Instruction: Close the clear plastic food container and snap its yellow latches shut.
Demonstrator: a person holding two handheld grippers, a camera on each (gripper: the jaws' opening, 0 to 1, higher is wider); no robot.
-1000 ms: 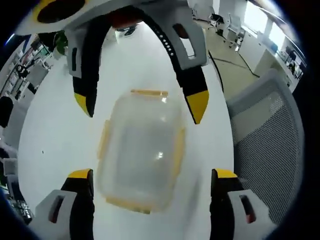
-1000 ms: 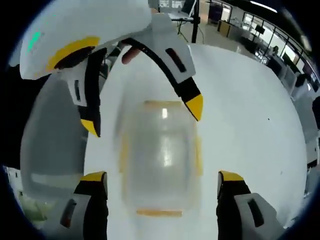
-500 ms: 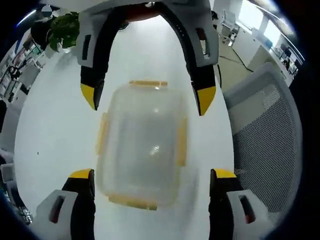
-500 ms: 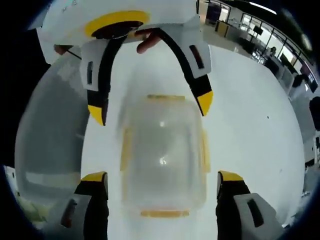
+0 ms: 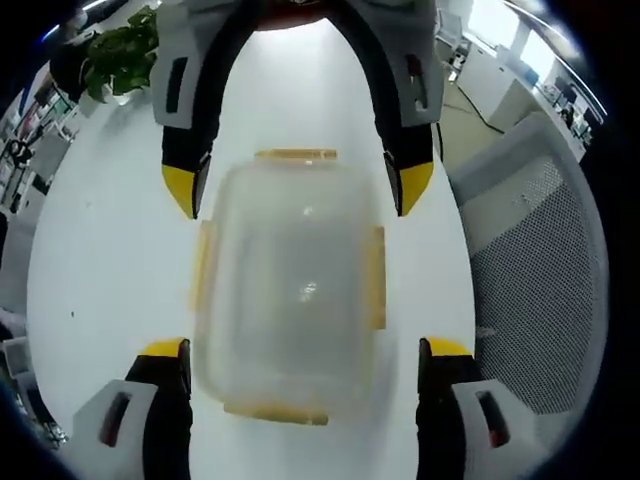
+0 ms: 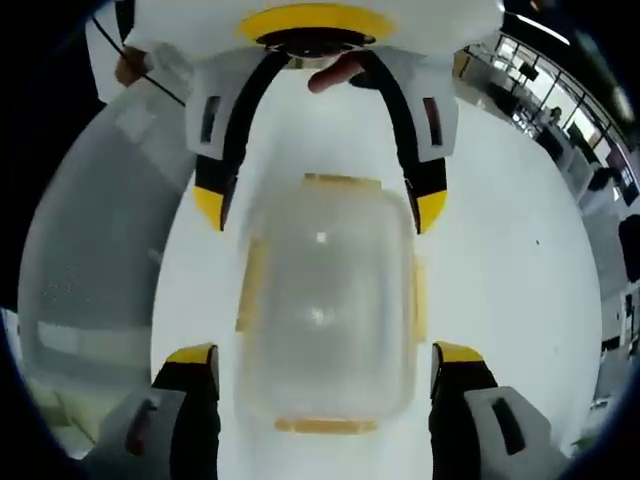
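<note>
The clear plastic food container [image 5: 290, 285] is sitting flat on the white table [image 5: 110, 250], its lid appearing to be lying over the base already, though the blur is keeping me from telling whether it is seated all the way round. Four yellow latches are showing at its edges in the left gripper view: the far latch [image 5: 296, 155], the near latch [image 5: 275, 412], and one on each long side, at [image 5: 203, 265] and [image 5: 377, 277]; they are looking splayed outward rather than folded down, so I am judging the snapping as not yet done. The left gripper [image 5: 300, 350] is hovering with the container between its jaws, which are standing wide and touching nothing. Facing it from the container's far end, the right gripper [image 6: 318, 355] is doing the same, jaws wide and empty, straddling the container [image 6: 325, 305] from the opposite side. So the lid placement is seeming finished or nearly so, while pressing each latch home is remaining. Beyond the container, a mesh-backed chair [image 5: 540, 270] is standing beside the table, and a green plant [image 5: 120, 55] is sitting at the table's far edge.
</note>
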